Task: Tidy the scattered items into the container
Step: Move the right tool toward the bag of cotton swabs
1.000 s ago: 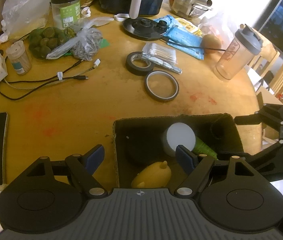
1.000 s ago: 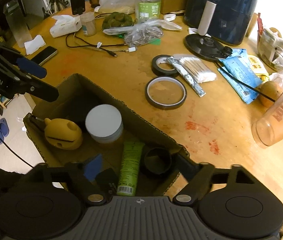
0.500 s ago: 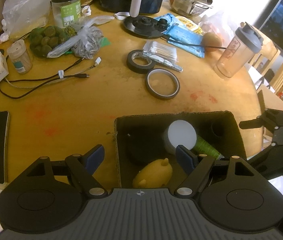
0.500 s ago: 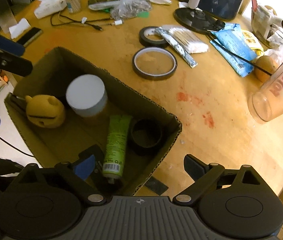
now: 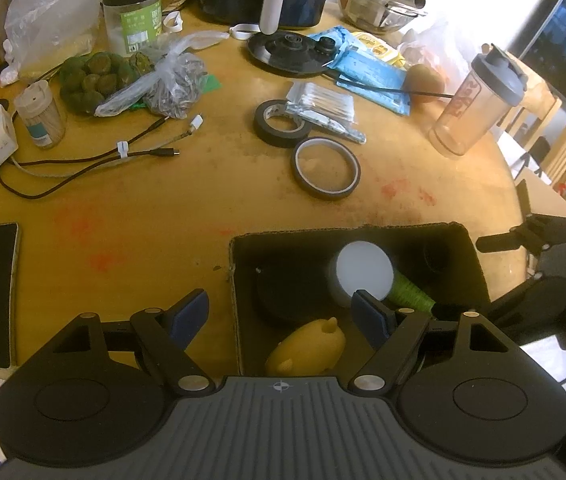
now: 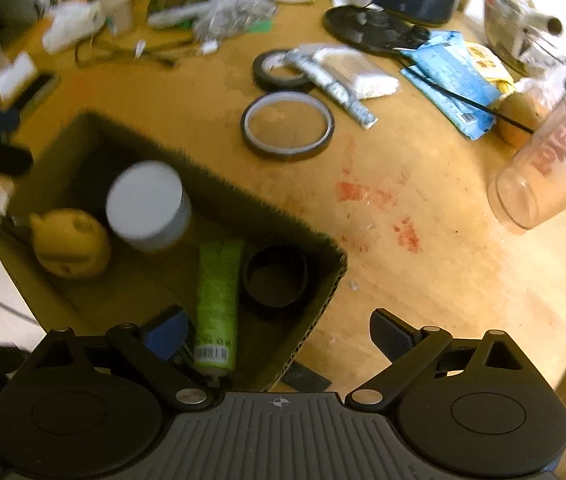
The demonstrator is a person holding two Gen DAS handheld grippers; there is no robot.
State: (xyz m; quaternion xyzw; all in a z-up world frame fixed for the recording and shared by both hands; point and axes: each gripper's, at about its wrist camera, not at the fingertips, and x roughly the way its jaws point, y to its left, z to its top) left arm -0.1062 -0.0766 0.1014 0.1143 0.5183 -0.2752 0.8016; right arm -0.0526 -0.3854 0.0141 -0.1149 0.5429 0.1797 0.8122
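Both grippers, left (image 5: 279, 314) and right (image 6: 279, 330), gape empty over the box (image 6: 325, 276). Tape (image 6: 287, 126) lies beyond on the surface; a low reach risks snagging the wall.

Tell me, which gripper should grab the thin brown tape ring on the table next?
Probably the right gripper: open, empty, and aimed at the thin brown tape ring just past the cardboard box.
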